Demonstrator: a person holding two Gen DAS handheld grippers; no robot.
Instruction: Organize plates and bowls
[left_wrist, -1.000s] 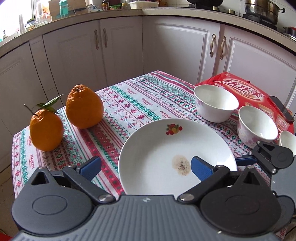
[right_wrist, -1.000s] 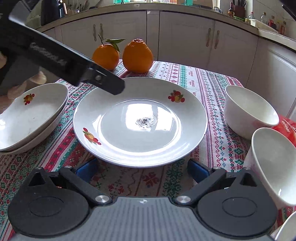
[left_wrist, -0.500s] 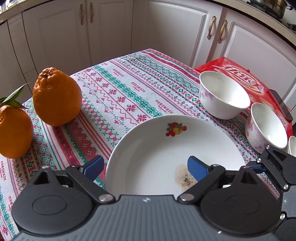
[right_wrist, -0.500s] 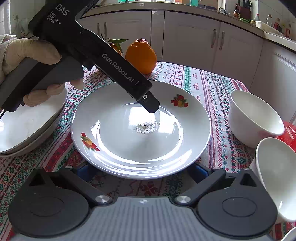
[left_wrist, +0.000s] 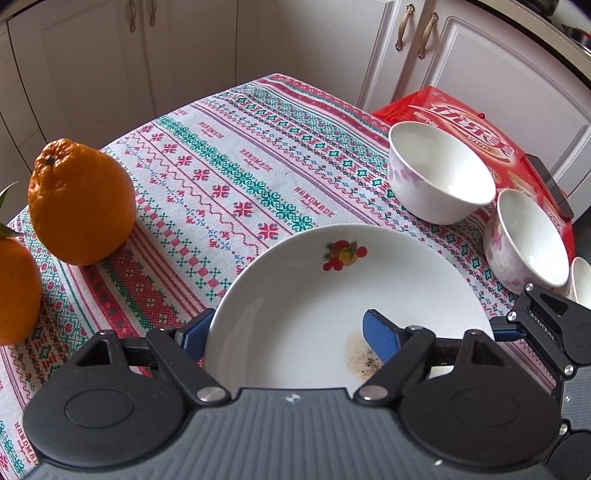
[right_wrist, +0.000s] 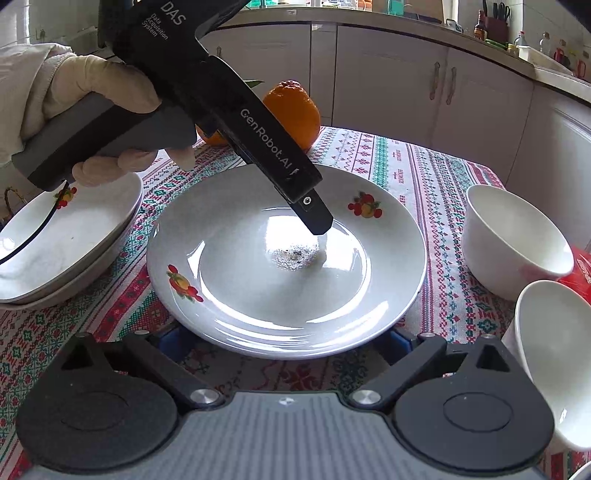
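Covering the table is a striped cloth (left_wrist: 229, 177), and a big white plate (right_wrist: 236, 295) with fruit pictures sits on it in the middle. A dirty spot (right_wrist: 293, 256) marks the plate's middle. The left gripper (left_wrist: 284, 334) leans down over the plate, held by a gloved hand (right_wrist: 92, 107). It is spread wide, with one blue finger (left_wrist: 378, 334) inside the plate and the other finger (left_wrist: 194, 332) outside the rim. The right gripper (right_wrist: 288, 339) sits low at the plate's near edge, and it is wide open too, holding nothing. Two more plates (right_wrist: 70, 243) sit stacked to the left. Two bowls (left_wrist: 439, 181) stand to the right, near a red box (left_wrist: 480, 129). Two oranges (left_wrist: 79, 203) sit at the far side.
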